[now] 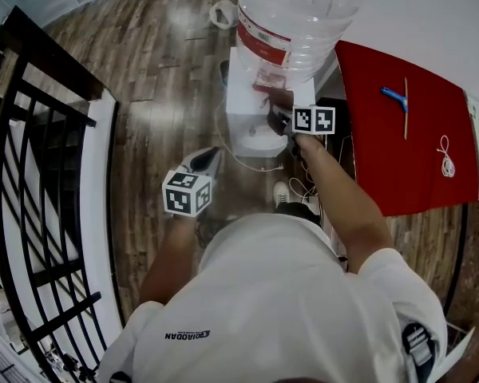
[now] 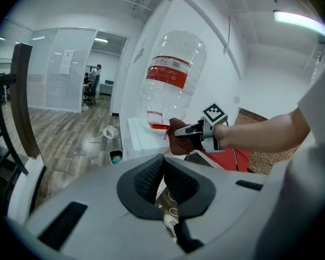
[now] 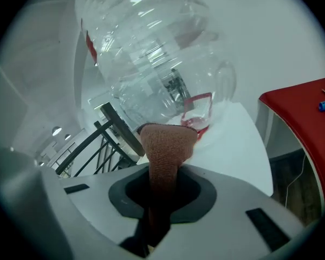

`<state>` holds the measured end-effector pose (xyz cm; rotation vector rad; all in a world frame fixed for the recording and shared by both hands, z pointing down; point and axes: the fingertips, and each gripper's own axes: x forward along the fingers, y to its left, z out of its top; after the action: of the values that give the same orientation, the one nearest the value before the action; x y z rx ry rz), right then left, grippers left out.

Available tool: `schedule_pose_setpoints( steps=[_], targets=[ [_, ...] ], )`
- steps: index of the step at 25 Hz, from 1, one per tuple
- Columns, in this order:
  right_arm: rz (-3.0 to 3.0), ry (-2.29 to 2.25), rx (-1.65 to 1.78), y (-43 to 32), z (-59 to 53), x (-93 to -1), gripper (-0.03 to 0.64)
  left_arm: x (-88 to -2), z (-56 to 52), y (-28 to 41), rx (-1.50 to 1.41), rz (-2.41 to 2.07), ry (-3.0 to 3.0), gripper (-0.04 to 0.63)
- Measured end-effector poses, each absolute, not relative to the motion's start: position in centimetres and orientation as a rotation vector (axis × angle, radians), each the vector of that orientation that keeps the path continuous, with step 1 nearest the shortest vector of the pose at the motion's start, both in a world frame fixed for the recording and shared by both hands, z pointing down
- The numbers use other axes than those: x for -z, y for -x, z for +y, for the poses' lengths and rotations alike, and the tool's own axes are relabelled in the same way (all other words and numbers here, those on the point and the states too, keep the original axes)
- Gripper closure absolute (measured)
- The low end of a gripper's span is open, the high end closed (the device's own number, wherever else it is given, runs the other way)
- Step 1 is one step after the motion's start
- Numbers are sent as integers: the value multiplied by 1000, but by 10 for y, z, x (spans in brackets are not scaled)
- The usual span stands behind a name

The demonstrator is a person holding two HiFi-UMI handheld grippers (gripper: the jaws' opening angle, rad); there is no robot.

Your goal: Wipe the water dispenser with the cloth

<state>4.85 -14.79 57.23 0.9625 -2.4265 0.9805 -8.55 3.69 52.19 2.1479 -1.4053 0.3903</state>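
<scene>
The white water dispenser (image 1: 247,102) stands on the wooden floor with a large clear bottle (image 1: 299,10) upside down on top. My right gripper (image 1: 281,118) is shut on a brown cloth (image 3: 165,150), held against the dispenser's top just below the bottle (image 3: 157,53). The left gripper view shows that cloth (image 2: 180,141) bunched at the dispenser's top edge (image 2: 138,131). My left gripper (image 1: 206,159) hangs lower and to the left, away from the dispenser, its jaws shut with nothing between them (image 2: 163,182).
A red-topped table (image 1: 407,126) stands right of the dispenser, with a blue tool (image 1: 394,96) and a white cord (image 1: 445,156) on it. A black railing (image 1: 32,182) runs along the left. A small cup (image 2: 116,157) and cables (image 1: 255,162) lie on the floor.
</scene>
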Motion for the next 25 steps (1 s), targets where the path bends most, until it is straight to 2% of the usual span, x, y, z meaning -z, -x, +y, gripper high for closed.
schedule_pose_setpoints(
  steps=[25],
  targets=[
    [-2271, -1329, -1001, -214, -176, -582, 561, -530, 32, 52, -421, -1347, -2183, 606]
  ],
)
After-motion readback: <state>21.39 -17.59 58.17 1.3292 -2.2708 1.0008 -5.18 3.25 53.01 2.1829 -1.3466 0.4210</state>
